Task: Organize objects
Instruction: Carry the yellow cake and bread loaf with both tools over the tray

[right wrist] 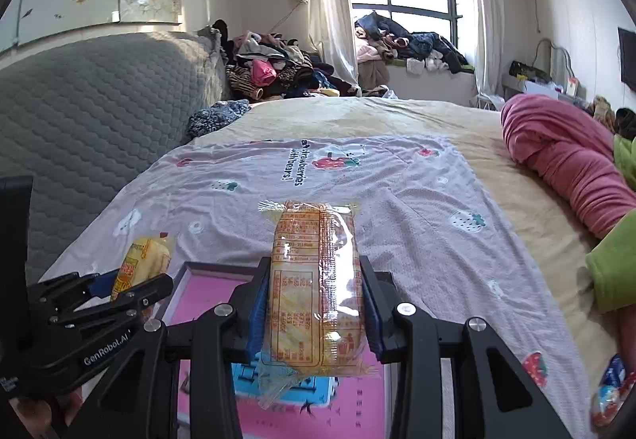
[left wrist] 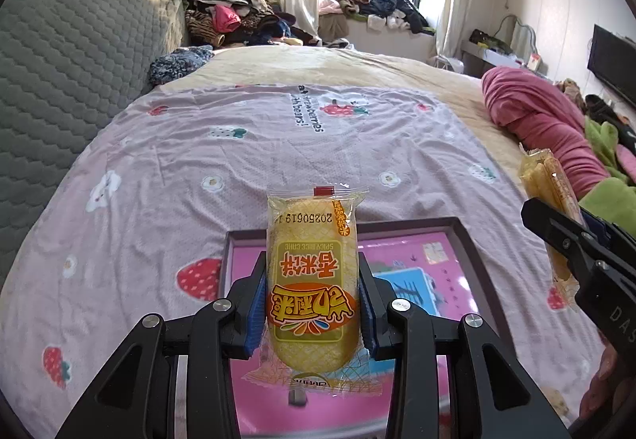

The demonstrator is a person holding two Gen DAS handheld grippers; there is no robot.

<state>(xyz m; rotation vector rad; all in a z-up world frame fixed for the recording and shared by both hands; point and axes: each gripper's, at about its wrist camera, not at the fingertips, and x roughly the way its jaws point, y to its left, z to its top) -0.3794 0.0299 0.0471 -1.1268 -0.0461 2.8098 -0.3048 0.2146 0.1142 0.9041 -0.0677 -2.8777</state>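
Tools both clamped: left tool (left wrist: pixel 313 303) grips rice cake packet (left wrist: pixel 312 280), right tool (right wrist: pixel 314 315) grips snack packet (right wrist: pixel 316 292), above tray rim (left wrist: pixel 469 240).

Ahead of both grippers the strawberry sheet (left wrist: pixel 238 144) lies flat and bare across the middle of the frame, leaving open room on the bed. The grey headboard (left wrist: pixel 71 53) walls off the left. A rolled pink blanket (left wrist: pixel 544 121) blocks the right edge. Directly beneath sits the pink tray (left wrist: pixel 457 240), its raised dark rim a low barrier. A small snack pack (right wrist: pixel 610 391) lies at lower right.
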